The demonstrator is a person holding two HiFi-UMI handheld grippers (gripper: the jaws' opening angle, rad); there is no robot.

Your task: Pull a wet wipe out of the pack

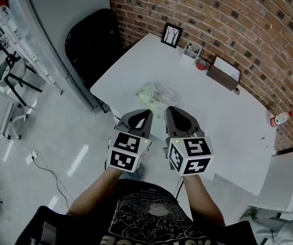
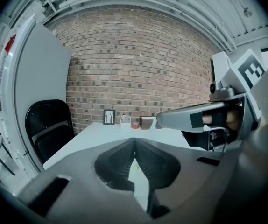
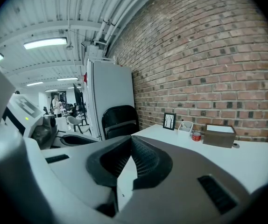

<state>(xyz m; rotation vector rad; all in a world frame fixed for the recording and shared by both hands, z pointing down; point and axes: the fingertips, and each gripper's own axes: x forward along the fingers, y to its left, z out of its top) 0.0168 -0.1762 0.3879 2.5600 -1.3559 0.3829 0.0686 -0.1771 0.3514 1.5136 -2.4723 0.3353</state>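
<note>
The wet wipe pack (image 1: 155, 93), pale green and crinkly, lies flat on the white table (image 1: 223, 121) near its front edge. Both grippers hover side by side just short of it, above the table's front edge. My left gripper (image 1: 147, 112) points at the pack's near left side and is shut with nothing in it. My right gripper (image 1: 169, 108) is level with it, also shut and holding nothing. In the left gripper view the jaws (image 2: 134, 140) meet at the tips; the right gripper's jaws (image 3: 130, 137) meet too. The jaws hide the pack in both gripper views.
A black chair (image 1: 93, 40) stands at the table's left end beside a grey cabinet (image 1: 70, 4). Along the brick wall sit a picture frame (image 1: 172, 34), a small white holder (image 1: 192, 49), a red item (image 1: 201, 64), a brown box (image 1: 223, 73) and a bottle (image 1: 281, 118).
</note>
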